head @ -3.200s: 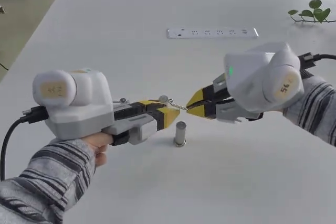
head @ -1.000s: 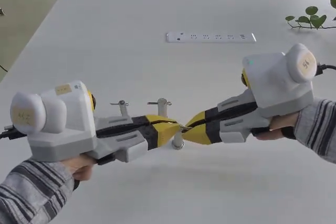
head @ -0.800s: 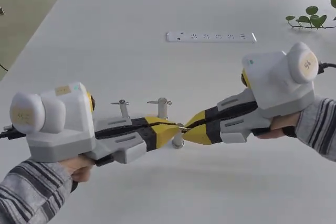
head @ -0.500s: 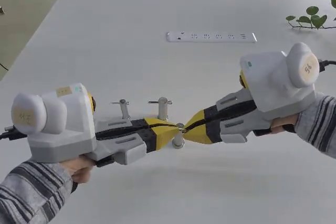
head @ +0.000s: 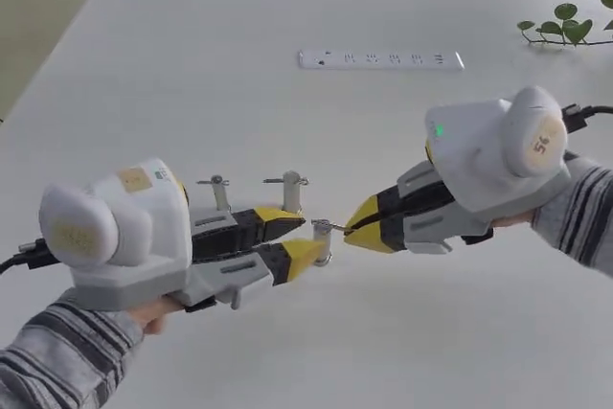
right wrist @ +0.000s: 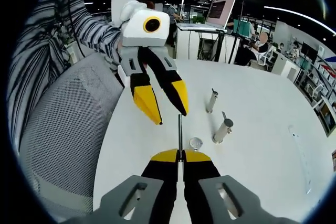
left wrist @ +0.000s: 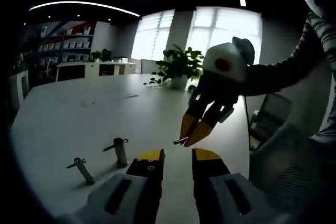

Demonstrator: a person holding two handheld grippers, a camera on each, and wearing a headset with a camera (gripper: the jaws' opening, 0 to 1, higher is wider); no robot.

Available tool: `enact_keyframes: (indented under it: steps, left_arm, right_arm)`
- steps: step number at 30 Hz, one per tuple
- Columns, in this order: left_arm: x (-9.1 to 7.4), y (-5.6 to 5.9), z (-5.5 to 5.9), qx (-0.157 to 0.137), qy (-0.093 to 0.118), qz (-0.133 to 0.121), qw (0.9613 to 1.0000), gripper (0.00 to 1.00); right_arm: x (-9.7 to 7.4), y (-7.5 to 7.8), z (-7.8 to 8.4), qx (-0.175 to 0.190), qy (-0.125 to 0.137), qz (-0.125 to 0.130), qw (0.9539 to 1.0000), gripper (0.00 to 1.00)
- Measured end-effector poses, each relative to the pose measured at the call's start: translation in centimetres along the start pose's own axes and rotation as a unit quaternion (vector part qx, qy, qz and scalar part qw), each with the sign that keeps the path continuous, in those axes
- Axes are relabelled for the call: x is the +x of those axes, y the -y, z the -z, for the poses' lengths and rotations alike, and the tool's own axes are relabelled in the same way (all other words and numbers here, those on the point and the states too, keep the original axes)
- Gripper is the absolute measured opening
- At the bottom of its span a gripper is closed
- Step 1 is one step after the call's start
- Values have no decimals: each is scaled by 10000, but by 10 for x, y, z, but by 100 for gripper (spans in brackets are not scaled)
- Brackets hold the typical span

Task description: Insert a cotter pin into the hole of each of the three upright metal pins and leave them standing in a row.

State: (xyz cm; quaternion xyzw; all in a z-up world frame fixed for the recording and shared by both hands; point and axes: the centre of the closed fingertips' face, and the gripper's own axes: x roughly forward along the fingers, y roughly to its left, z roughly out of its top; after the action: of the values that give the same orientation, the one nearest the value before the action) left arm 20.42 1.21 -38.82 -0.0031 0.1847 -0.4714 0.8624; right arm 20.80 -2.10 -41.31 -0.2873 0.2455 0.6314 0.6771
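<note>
Opened since last look: my left gripper (head: 314, 235), wide beside third metal pin (right wrist: 196, 143) | right gripper (head: 350, 230) clamps cotter pin (head: 326, 226) near its top, insertion unclear | other two pins (head: 291, 193) upright behind.

My left gripper (head: 295, 234) sits at the lower left of the head view, pointing right, its jaws parted. My right gripper (head: 352, 227) points down-left from the right side, jaws pinched together on a cotter pin (head: 326, 227). The two tips are near each other, apart. Striped sleeves (head: 57, 371) cover both forearms.
</note>
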Motion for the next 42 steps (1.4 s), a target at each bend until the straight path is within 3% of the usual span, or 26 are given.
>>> enact_keyframes:
  steps: [8,12,17,30,42]
  left_arm:
    - [10,-15,20,350,-226,-485,9980,27]
    - [15,-22,28,338,-268,-685,9967,32]
    - [22,-25,36,372,-405,-807,9952,30]
    - [48,-31,51,276,-625,-928,9933,23]
    - [58,-35,64,14,-740,-994,9923,13]
  right_arm:
    - [3,10,25,2,-452,168,9988,0]
    - [6,14,37,-44,-689,194,9974,0]
    - [11,16,49,-106,-945,209,9952,0]
    - [18,20,50,-137,-1011,148,9947,0]
    - [20,20,44,-230,-1002,97,9947,0]
